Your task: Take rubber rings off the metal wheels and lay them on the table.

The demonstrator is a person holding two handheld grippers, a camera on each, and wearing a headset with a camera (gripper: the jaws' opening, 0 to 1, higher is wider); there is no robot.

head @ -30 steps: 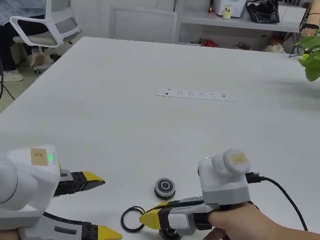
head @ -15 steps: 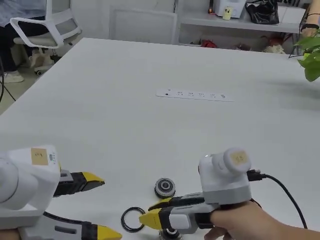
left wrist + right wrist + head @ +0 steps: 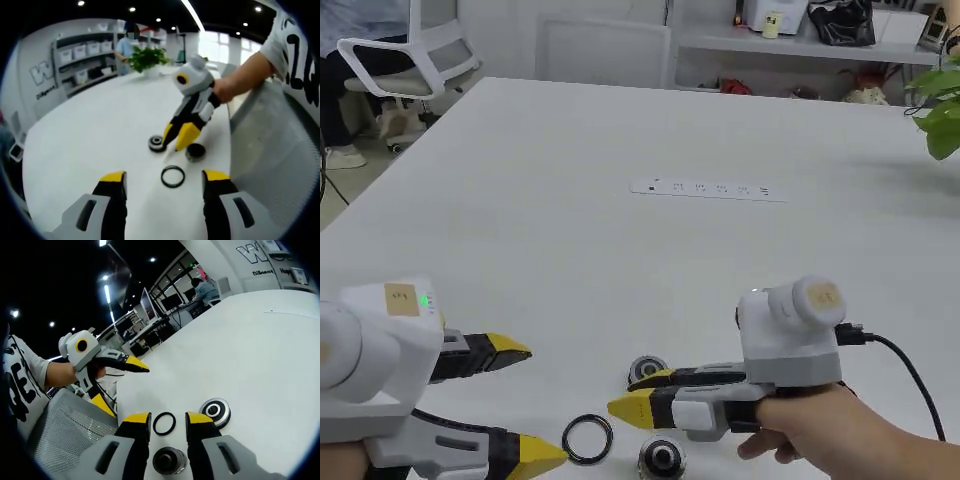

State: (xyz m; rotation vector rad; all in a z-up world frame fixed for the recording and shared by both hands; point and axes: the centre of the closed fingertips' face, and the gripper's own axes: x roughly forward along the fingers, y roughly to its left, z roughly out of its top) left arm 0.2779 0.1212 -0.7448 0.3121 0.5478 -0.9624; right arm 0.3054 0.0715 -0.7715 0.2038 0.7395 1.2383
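Left gripper (image 3: 525, 402): jaws spread wide with nothing in them, hanging low beside the work, waiting its turn, I'd say.
Rubber ring (image 3: 587, 438): off its wheel and flat on the table (image 3: 570, 250), just ahead of the left jaws.
Near wheel (image 3: 663, 458): just right of the ring, beneath the right gripper's jaws.
Far wheel (image 3: 646, 368): half hidden behind those jaws, and it looks to have its dark band on.
Right gripper (image 3: 640, 393): part open and empty, poised over the wheels, likely lining up a grab.
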